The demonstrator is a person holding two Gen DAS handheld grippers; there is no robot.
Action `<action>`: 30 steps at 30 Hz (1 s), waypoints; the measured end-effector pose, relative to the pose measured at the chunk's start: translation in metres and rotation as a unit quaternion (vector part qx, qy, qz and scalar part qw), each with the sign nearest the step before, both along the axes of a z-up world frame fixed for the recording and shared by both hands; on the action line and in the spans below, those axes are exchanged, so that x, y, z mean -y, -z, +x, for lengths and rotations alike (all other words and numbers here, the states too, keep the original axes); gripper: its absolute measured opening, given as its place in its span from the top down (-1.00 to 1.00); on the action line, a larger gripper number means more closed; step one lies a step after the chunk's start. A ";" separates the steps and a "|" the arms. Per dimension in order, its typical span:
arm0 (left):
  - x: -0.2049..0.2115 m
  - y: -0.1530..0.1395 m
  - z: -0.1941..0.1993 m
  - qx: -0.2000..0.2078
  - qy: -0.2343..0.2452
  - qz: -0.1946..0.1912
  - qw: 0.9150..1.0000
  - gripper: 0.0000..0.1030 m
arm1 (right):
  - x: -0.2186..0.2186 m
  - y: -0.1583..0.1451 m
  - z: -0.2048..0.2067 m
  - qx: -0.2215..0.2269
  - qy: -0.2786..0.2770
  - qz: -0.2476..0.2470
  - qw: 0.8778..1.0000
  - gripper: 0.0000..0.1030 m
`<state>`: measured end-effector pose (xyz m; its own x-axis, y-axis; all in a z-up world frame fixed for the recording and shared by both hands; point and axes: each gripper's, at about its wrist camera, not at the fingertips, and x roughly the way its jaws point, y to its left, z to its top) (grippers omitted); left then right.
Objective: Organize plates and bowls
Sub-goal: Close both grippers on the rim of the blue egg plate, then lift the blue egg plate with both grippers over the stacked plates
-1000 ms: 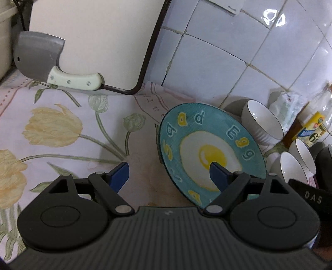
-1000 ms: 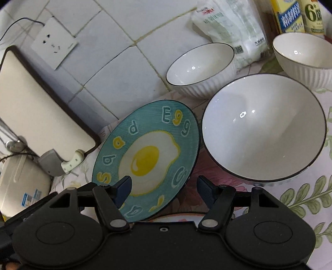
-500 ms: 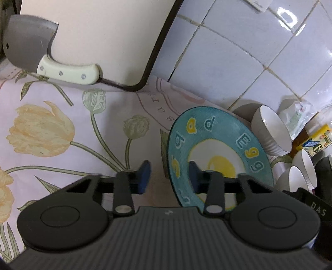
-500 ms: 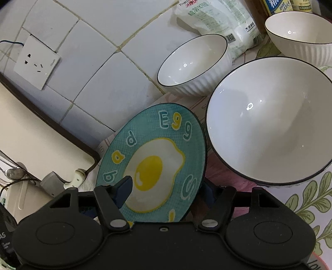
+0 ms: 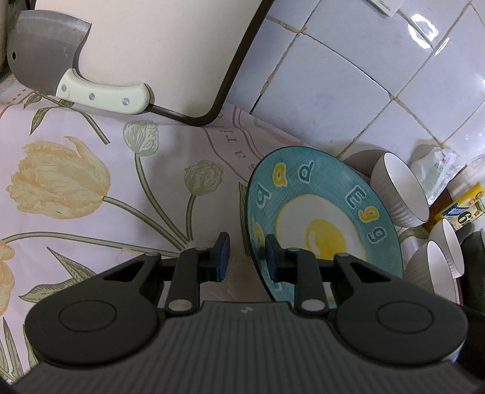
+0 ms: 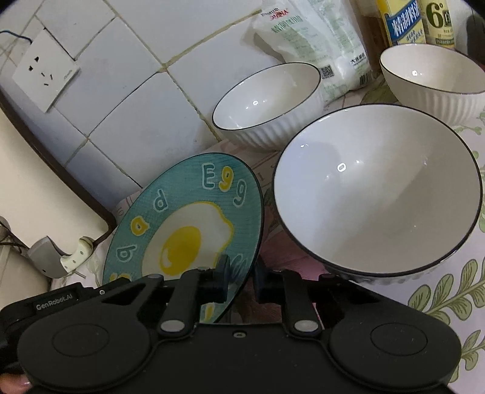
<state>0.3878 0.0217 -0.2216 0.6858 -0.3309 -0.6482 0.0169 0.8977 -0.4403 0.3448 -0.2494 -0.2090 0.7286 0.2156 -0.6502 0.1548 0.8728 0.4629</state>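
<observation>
A teal plate with a fried-egg picture and yellow letters stands tilted up on its edge, off the flowered tablecloth. My right gripper is shut on the plate at its near right rim, one pad on the face and one behind. My left gripper straddles the plate's near left rim. Its jaws are closing: the right pad lies on the plate's face, and a strip of cloth still shows between the left pad and the rim. A large white bowl stands just right of the plate.
Two more white ribbed bowls stand by the tiled wall, with a plastic bag and bottles behind. A cutting board leans on the wall at the left, with a cleaver in front of it.
My left jaws narrowed from wide to close around the plate's left rim. My right jaws shut on its right rim. The plate tilted up more steeply.
</observation>
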 end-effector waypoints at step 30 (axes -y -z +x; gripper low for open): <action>0.017 -0.125 -0.155 0.066 -0.019 0.069 0.995 0.78 | 0.014 -0.114 -0.106 0.065 -0.101 0.008 0.993 0.57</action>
